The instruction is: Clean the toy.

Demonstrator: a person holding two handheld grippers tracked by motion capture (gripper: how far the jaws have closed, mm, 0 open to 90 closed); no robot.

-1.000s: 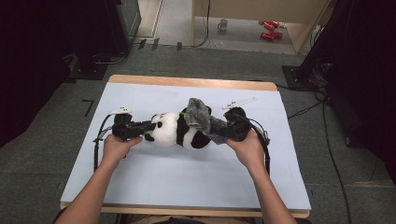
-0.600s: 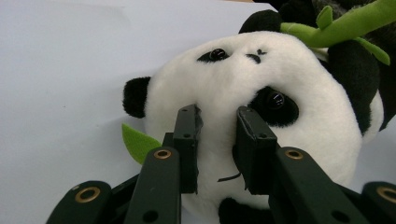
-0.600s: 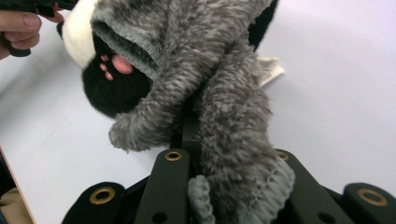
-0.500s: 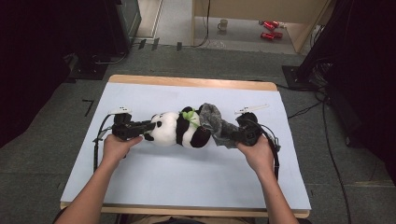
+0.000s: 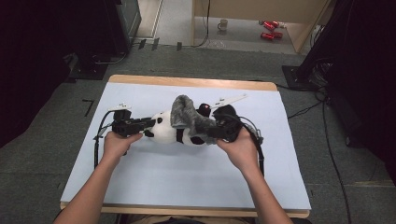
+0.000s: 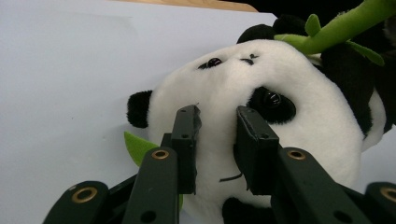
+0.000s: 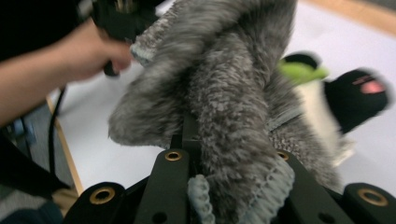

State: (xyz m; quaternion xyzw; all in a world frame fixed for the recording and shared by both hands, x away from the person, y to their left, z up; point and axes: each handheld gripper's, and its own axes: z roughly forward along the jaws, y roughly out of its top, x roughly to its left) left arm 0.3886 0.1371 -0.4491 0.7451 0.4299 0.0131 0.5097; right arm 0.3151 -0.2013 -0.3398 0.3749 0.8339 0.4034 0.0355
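Right gripper clamped on the grey cloth, bunched over the panda. Left gripper pinches the panda's head, jaws just eased slightly wider. Panda lies mid-table. Mug on the floor beyond.

From above I see the panda plush lying on its side across the middle of the pale blue table cover; my left gripper sits at its head, jaws touching the white face; my right gripper grips a grey fuzzy cloth draped over the panda's body; a black paw with a pink pad pokes up behind the cloth; both cables loop beside my hands.
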